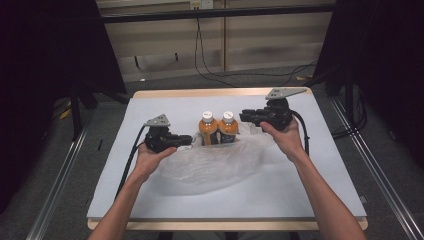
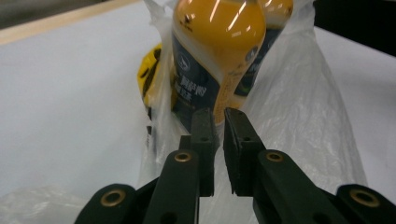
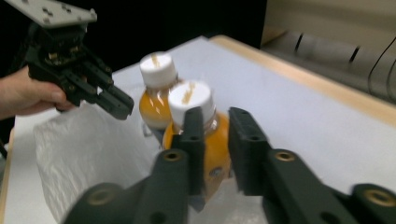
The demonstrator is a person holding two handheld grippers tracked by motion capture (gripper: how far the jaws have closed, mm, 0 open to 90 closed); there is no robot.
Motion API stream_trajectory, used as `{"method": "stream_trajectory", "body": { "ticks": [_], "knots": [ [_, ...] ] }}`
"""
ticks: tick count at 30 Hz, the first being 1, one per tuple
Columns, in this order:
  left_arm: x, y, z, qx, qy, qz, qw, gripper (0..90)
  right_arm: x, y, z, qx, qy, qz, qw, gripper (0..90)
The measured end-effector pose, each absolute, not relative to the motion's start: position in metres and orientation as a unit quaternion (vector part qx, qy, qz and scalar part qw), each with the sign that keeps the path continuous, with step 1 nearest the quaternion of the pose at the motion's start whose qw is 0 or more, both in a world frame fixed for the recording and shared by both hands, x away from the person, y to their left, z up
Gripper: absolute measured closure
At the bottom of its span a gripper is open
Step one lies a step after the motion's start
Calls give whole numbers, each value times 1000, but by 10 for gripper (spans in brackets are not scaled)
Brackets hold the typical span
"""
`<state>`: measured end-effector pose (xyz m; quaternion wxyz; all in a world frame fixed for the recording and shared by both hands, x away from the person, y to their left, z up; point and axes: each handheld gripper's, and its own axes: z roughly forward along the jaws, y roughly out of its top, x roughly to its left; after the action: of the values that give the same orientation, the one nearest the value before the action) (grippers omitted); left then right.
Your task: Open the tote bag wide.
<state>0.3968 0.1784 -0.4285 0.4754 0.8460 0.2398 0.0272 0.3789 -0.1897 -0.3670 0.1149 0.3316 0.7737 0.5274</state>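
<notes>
Two bottles stand upright side by side near the middle of the counter (image 1: pixel 150 185), the left bottle (image 1: pixel 207 129) touching the right bottle (image 1: pixel 228 128). Each holds orange liquid under a white cap and wears a dark label with pale lettering. They sit in the mouth of a clear plastic bag (image 1: pixel 215 167), whose crumpled film spreads toward the person and rises around their lower halves. In the left gripper view a yellow and black item (image 2: pixel 149 77) lies behind the film beside the bottles; what it is cannot be made out.

The left tool (image 1: pixel 186 141) is just left of the bottles, its jaws nearly together with only a thin slit between them; they seem to pinch the bag film, though the film is too sheer to be sure. The right tool (image 1: pixel 243 117) hovers just right of the bottle caps, its jaws parted by a narrow gap and gripping nothing.
</notes>
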Motion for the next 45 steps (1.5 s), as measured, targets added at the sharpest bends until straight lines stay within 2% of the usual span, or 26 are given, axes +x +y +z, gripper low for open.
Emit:
{"method": "stream_trajectory", "body": {
  "ticks": [2,7,10,18,27,29,33,36,39,40,45],
  "knots": [
    [398,174,-435,858,242,29,451,829,386,-187,-385,340,799,486,99,887],
    [401,170,-446,870,243,23,428,829,394,-192,-414,354,820,444,74,900],
    [402,166,-454,883,234,13,407,871,400,-191,-435,362,835,410,62,900],
    [401,156,-462,893,221,5,392,875,405,-169,-452,336,868,363,45,900],
    [388,146,-468,935,158,-5,318,860,405,-164,-465,320,895,310,31,900],
    [383,148,-466,944,139,10,298,872,402,-163,-468,300,910,284,35,900],
    [384,155,-464,948,141,16,284,875,398,-165,-465,277,922,264,51,835],
    [387,160,-460,959,125,54,250,874,394,-173,-463,257,932,247,69,763],
    [389,159,-460,960,124,65,242,873,394,-179,-463,259,931,246,69,729],
    [394,157,-458,963,124,82,224,873,394,-184,-462,261,932,237,78,674],
    [407,155,-458,963,134,93,213,875,400,-188,-462,268,931,233,79,591]
  ]
}}
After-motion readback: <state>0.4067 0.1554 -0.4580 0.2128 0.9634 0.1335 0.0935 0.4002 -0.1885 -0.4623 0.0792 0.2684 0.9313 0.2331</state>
